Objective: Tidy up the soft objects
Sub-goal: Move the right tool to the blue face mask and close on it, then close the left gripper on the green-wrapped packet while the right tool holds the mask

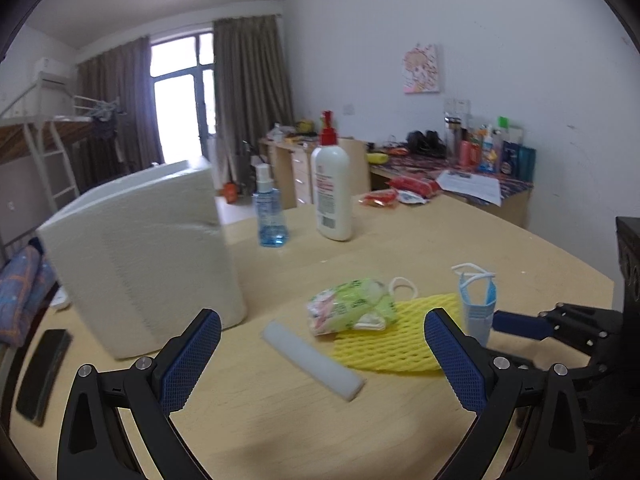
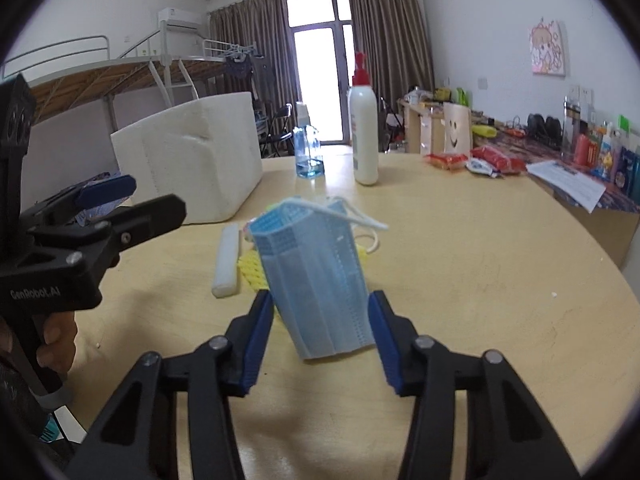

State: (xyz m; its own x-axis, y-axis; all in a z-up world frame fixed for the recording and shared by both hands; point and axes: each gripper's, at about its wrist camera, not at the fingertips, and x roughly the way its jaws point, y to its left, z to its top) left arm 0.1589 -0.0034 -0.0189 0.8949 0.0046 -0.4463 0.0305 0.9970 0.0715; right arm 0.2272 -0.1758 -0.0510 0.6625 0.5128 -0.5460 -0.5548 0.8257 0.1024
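My right gripper (image 2: 320,320) is shut on a stack of blue face masks (image 2: 316,276) and holds it upright above the table; the masks also show in the left wrist view (image 1: 476,308). My left gripper (image 1: 322,344) is open and empty, above a white foam stick (image 1: 312,360). Beyond it lie a green wipes packet (image 1: 352,306) and a yellow foam net (image 1: 396,340). A white foam box (image 1: 148,256) stands at the left, open side up. The left gripper shows in the right wrist view (image 2: 120,208), its jaws apart.
A blue spray bottle (image 1: 269,212) and a white lotion bottle (image 1: 331,188) stand at the table's far side, with red snack packets (image 1: 400,194) behind. A black object (image 1: 42,372) lies near the left edge of the table (image 1: 520,264). A cluttered desk (image 1: 472,172) lines the wall.
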